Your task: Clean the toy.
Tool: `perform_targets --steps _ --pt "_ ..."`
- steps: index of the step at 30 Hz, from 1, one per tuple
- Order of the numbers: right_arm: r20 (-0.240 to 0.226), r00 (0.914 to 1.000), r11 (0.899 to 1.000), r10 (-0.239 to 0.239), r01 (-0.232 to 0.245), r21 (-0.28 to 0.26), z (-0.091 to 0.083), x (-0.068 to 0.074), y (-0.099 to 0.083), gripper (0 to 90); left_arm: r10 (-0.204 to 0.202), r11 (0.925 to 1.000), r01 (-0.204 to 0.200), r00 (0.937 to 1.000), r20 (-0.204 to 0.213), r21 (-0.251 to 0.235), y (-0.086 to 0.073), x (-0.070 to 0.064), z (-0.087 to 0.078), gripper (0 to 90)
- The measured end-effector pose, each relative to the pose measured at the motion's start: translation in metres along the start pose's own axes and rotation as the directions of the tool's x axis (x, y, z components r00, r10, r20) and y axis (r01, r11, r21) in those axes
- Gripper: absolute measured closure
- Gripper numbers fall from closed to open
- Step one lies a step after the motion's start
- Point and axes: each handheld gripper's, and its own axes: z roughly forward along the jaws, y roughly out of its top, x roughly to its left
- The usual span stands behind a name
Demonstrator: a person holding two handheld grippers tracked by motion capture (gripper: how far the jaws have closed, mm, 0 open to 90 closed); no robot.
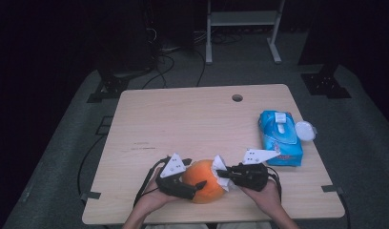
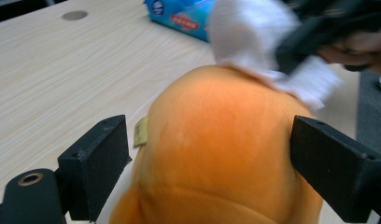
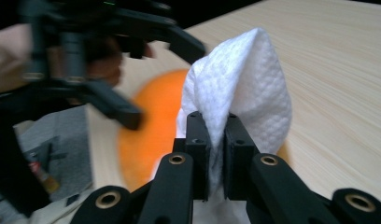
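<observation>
Near the front edge of the wooden table (image 1: 183,114), at about 6 o'clock in the high view, an orange plush toy (image 1: 204,181) rests on the tabletop between the person's two hands. Left gripper (image 1: 195,186): held at the toy's 9 o'clock side, its two black jaws set wide apart and pressed against opposite flanks of the toy, so the claw grips the toy. In the left gripper view the toy (image 2: 221,154) sits between the jaws, with a small tan label at its 9 o'clock edge. Right gripper (image 1: 229,177): held at the toy's 3 o'clock side, its jaws closed tight on a folded white wipe (image 1: 220,172), which lies against the toy's upper right surface. In the right gripper view the wipe (image 3: 240,98) stands up from between the pinched jaws (image 3: 216,154) like a cone, with the toy (image 3: 151,135) blurred behind it at 9 o'clock. A blue pack of wet wipes (image 1: 280,137) lies on the table at about 2 o'clock from the toy, well apart from it, and a round white lid (image 1: 305,130) sits just beside the pack at the table's right edge. A round cable hole (image 1: 237,98) marks the table's far side at 12 o'clock.
</observation>
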Motion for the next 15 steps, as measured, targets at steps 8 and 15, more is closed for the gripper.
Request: perform_targets --steps 8,15 --pt "0.045 0.9989 1.0 0.016 -0.017 0.023 0.004 -0.008 -0.006 82.1 0.044 0.9975 -0.045 0.9989 0.017 0.055 -0.003 -0.011 0.008 26.6" --pt "0.062 0.997 0.999 0.046 -0.047 0.01 0.0 -0.014 -0.007 82.0 0.03 0.999 -0.033 0.9959 0.085 0.029 0.005 -0.007 -0.004 20.0"
